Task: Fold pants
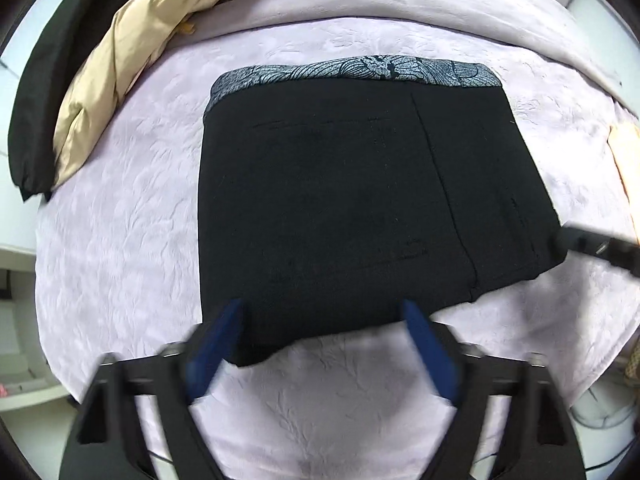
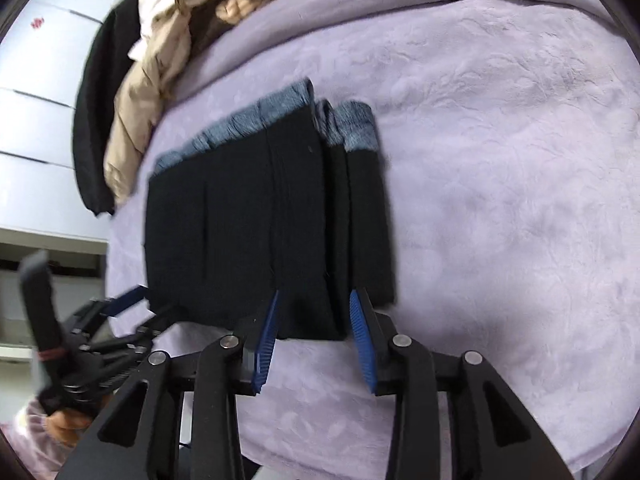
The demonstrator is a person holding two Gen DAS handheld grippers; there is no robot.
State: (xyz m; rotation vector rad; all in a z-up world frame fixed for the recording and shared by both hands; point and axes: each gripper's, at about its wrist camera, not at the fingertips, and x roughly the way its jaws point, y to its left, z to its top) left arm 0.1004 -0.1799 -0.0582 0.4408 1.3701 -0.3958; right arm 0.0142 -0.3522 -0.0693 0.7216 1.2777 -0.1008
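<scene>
I am looking down at a big bed with a soft purple blanket (image 1: 120,240) lying across it. The black pants (image 1: 340,208) are sitting in the middle of the blanket, folded into a thick, neat block. A gray patterned band (image 1: 360,70) is showing along the far edge of the block. A tan coat (image 1: 116,84) and a black jacket (image 1: 40,100) are lying in a heap at the far left of the bed, well apart from the pants.

My left gripper (image 1: 324,320) is hanging over the near edge of the pants. Its jaws are standing wide apart and are holding nothing. My right gripper (image 2: 316,308) is sitting at the near right corner of the pants. Its jaws are partly apart, with the corner of the pants between the blue pads (image 2: 266,340), but they are not squeezing it.
</scene>
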